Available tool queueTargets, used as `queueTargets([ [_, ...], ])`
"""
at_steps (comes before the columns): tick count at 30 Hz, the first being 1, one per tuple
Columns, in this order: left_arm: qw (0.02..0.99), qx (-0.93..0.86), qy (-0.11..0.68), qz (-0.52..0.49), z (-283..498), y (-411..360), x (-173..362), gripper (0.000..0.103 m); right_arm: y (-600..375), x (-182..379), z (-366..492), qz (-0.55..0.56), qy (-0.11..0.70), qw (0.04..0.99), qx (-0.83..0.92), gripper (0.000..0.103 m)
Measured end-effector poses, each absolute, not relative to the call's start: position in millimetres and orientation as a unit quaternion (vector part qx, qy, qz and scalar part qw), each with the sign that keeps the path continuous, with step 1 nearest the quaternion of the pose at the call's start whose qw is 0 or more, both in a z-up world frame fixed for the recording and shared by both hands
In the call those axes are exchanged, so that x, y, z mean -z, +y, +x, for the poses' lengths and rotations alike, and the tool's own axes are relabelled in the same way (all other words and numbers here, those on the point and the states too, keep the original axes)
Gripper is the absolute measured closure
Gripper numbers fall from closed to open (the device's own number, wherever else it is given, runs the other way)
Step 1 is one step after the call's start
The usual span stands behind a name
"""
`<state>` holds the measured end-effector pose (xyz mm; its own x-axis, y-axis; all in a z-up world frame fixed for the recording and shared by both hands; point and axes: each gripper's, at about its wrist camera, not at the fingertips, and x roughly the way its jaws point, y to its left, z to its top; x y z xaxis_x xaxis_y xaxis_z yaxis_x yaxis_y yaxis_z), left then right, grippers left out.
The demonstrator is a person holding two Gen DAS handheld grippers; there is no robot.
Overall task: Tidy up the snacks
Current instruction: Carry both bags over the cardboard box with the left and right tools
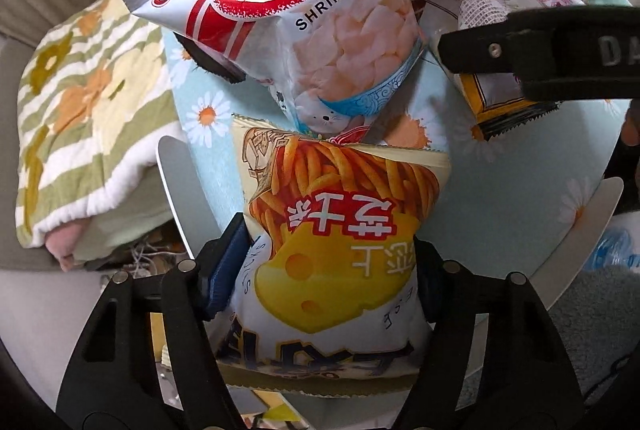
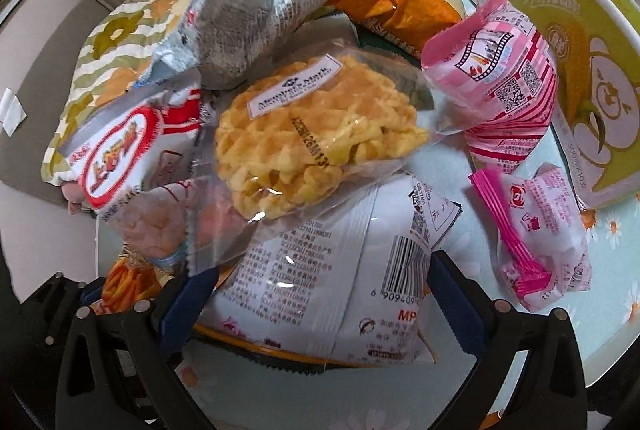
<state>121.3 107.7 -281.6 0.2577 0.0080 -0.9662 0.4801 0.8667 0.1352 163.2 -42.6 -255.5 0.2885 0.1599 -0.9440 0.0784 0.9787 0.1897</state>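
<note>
Snacks (image 2: 316,134) in crinkled, glossy packets, piled overlapping

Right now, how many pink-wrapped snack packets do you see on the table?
2. The larger striped pink packet sits beside the green box; the small pink packet lies nearer the right gripper. Others may be hidden under the pile.

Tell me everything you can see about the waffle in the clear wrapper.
The waffle is golden yellow with a grid pattern, sealed in a clear, crinkly plastic wrapper bearing a white label and a printed date code. It lies tilted on top of the pile, resting on a white barcoded bag and overlapping the shrimp flakes bag. A grey plush toy sits just behind it. Neither gripper touches it.
</note>
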Motion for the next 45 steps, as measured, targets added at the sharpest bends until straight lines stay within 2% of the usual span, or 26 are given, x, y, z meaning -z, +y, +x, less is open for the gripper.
queueTargets([
  [4, 0.768, 0.155, 0.588, 0.2, 121.5, 111.5, 279.3, 0.039, -43.5, 257.3, 165.4, 0.102, 0.598, 0.795, -0.024, 0.02],
  [7, 0.771, 0.156, 0.586, 0.194, 118.3, 111.1, 274.9, 0.039, -49.0, 256.1, 160.8, 0.102, 0.597, 0.795, -0.025, 0.027],
  [13, 0.782, 0.154, 0.576, 0.182, 113.9, 113.7, 261.1, 0.04, -53.6, 245.7, 147.4, 0.098, 0.594, 0.798, -0.03, 0.036],
  [26, 0.814, 0.155, 0.541, 0.14, 99.8, 102.2, 210.1, 0.04, -85.7, 200.4, 103.3, 0.107, 0.571, 0.814, -0.03, 0.037],
  [33, 0.832, 0.167, 0.518, 0.11, 99.7, 83.2, 177.1, 0.04, -106.7, 152.2, 87.9, 0.088, 0.52, 0.849, -0.015, 0.037],
  [45, 0.881, 0.15, 0.438, 0.097, 139.4, -15.6, 103.5, 0.04, -196.7, 78.9, 113.7, 0.06, 0.42, 0.905, -0.032, 0.037],
])
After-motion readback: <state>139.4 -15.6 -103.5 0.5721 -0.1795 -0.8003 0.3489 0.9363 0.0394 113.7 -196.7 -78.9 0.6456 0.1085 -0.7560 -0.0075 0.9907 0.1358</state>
